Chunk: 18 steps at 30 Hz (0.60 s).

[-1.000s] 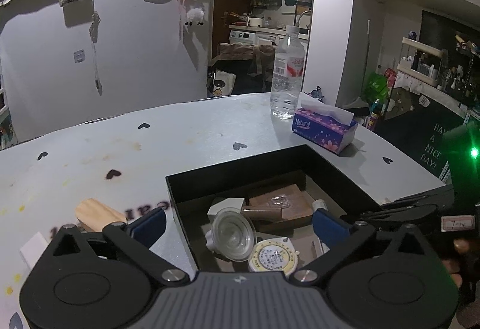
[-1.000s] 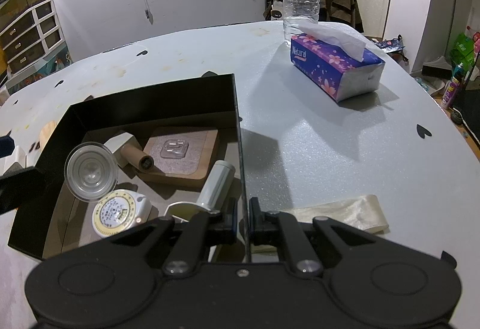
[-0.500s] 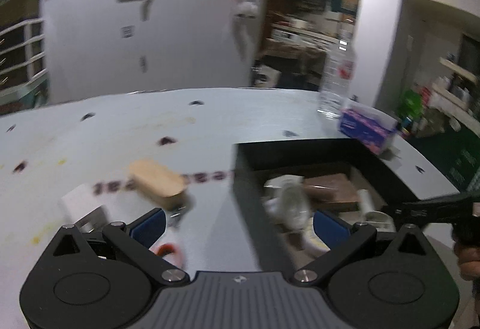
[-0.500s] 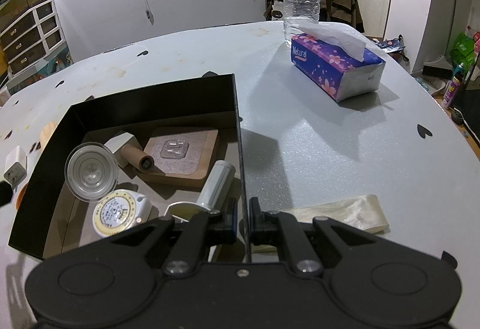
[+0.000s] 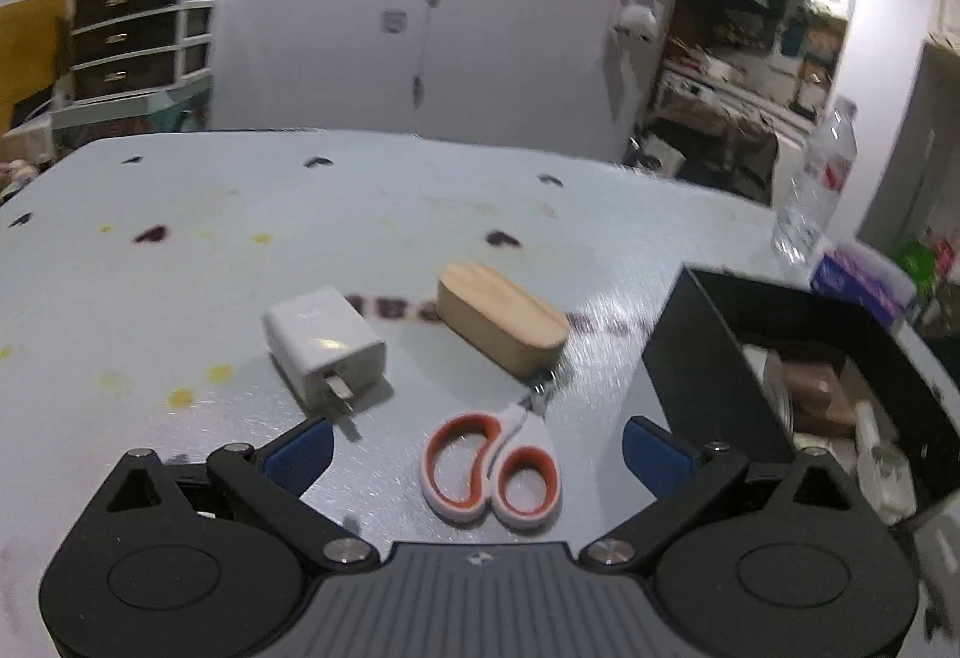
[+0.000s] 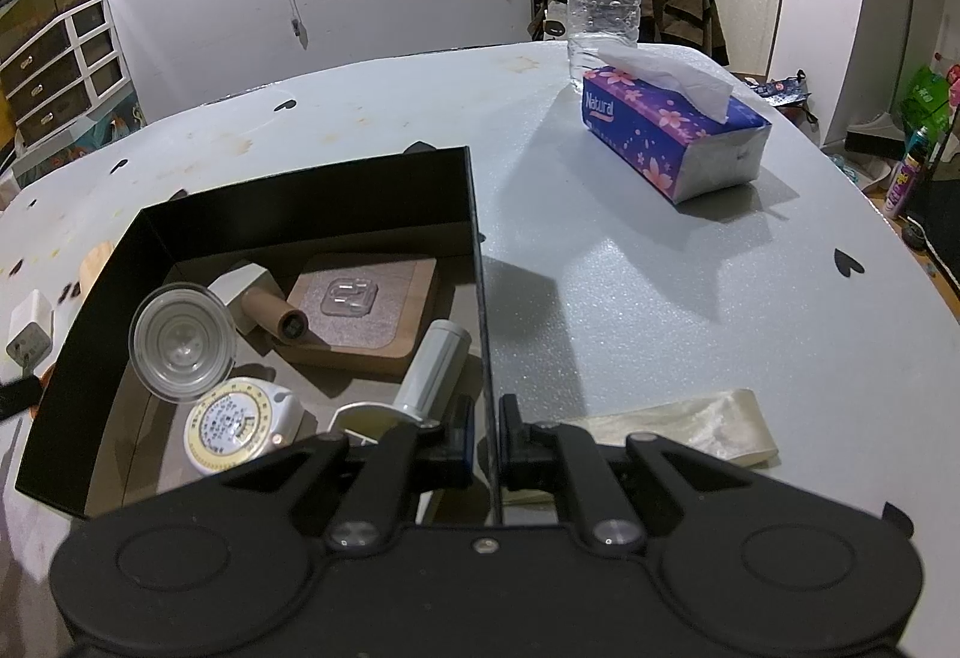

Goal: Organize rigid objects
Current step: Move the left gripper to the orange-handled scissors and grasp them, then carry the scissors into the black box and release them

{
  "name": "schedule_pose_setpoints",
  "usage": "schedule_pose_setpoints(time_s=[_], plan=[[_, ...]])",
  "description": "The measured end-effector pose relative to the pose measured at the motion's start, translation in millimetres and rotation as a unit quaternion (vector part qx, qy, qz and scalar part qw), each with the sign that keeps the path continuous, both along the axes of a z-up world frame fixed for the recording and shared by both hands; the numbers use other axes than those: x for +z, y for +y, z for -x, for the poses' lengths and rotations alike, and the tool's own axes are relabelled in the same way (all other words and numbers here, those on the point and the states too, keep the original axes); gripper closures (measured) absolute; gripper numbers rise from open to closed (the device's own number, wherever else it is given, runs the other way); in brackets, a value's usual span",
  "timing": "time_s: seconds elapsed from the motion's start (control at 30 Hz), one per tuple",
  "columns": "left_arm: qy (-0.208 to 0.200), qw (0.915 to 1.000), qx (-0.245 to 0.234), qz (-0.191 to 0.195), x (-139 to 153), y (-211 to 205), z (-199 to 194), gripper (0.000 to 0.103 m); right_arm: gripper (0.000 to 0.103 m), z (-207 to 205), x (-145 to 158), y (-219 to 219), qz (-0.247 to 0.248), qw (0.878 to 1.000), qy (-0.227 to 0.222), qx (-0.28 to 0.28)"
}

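Pinching box wall [image 6: 477,262], right tool [image 6: 485,433]; left tool [image 5: 477,445] spread, closing slightly — scissors [image 5: 492,469] between.

White-and-orange scissors [image 5: 492,463] are seen flat at the lower centre of the left wrist view, blades under a wooden block [image 5: 501,325]; a white charger [image 5: 324,343] lies to its left. A black box [image 6: 300,214] at the centre left of the right wrist view holds small items.
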<state>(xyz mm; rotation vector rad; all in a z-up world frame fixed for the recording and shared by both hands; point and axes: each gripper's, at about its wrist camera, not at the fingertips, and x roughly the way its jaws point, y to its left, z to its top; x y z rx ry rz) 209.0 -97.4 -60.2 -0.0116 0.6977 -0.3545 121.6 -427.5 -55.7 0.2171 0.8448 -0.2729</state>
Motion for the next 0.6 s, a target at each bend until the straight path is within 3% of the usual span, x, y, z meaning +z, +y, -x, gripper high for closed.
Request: schedule_pose_setpoints(time_s=[0.23, 0.3, 0.37, 0.43, 0.5, 0.6], plan=[[0.018, 0.9977, -0.034, -0.055, -24, -21, -14, 0.009, 0.095, 0, -1, 1, -0.002, 1.0, 0.0, -0.001], [0.0, 0.9956, -0.037, -0.086, -29, -28, -14, 0.008, 0.095, 0, -1, 1, -0.001, 1.0, 0.0, -0.001], [-0.002, 0.9959, -0.041, -0.08, -30, -28, -14, 0.011, 0.095, 0, -1, 0, -0.002, 1.0, 0.0, -0.001], [-0.01, 0.9957, -0.05, -0.077, -29, -28, -12, 0.029, 0.095, 0, -1, 1, -0.001, 1.0, 0.0, -0.001], [-0.014, 0.9954, -0.054, -0.078, -27, -29, -9, 0.04, 0.095, 0, -1, 1, -0.001, 1.0, 0.0, -0.001], [-0.011, 0.9957, -0.051, -0.077, -26, -27, -8, 0.04, 0.095, 0, -1, 0, -0.002, 1.0, 0.0, -0.001]])
